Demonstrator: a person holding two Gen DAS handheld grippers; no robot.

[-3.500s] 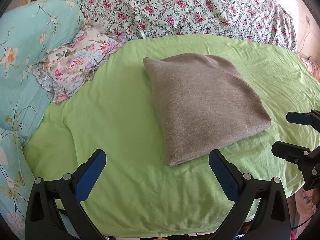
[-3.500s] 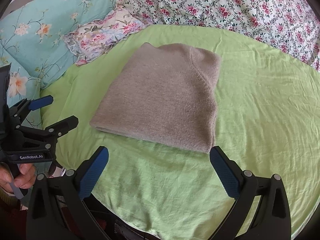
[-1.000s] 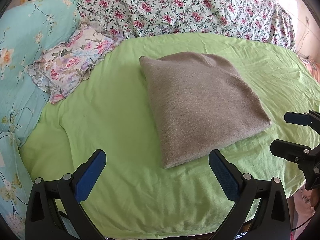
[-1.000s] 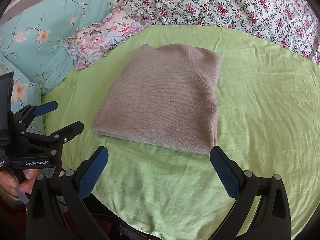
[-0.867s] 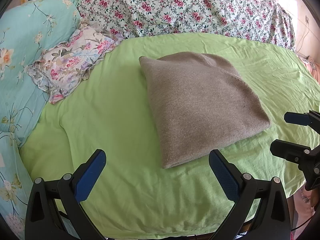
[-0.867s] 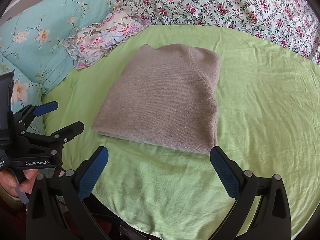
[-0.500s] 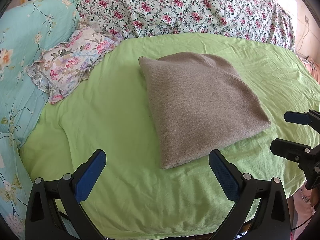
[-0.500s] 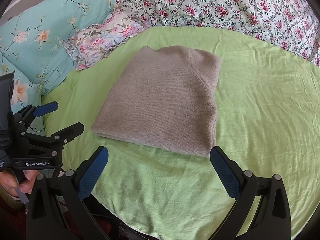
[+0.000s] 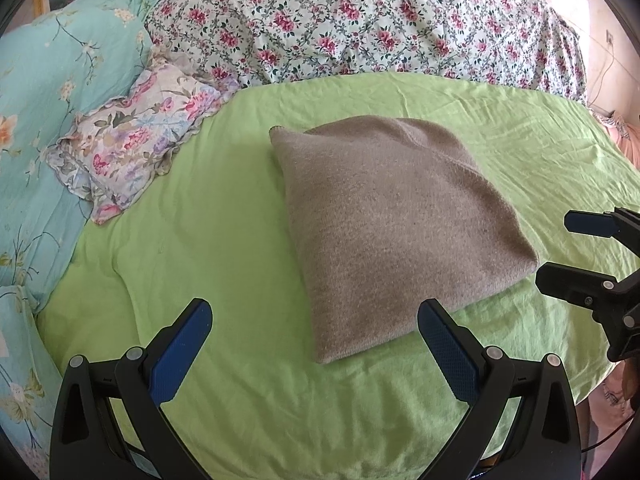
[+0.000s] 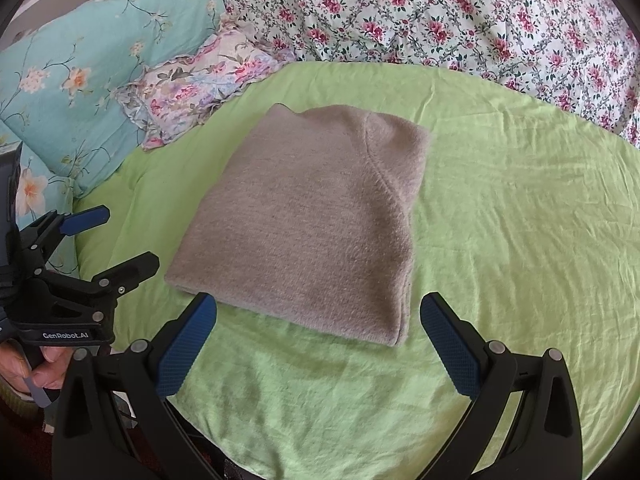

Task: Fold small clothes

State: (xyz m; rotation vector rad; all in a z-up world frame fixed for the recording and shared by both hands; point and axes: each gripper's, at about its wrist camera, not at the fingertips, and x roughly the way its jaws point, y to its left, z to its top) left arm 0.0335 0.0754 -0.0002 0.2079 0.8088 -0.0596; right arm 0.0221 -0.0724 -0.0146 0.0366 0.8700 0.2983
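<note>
sunlit bed (image 9: 224, 216), floral bedding (image 9: 360, 28)

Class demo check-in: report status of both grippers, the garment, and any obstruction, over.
Left gripper open, empty; right gripper open, empty. Grey sweater folded flat on green sheet, untouched. Nothing in the way.

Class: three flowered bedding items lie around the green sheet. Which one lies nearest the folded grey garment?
The small ruffled floral pillow. It sits at the green sheet's edge, closest to the grey garment's far corner; the turquoise quilt and rose-print cover lie farther off.
</note>
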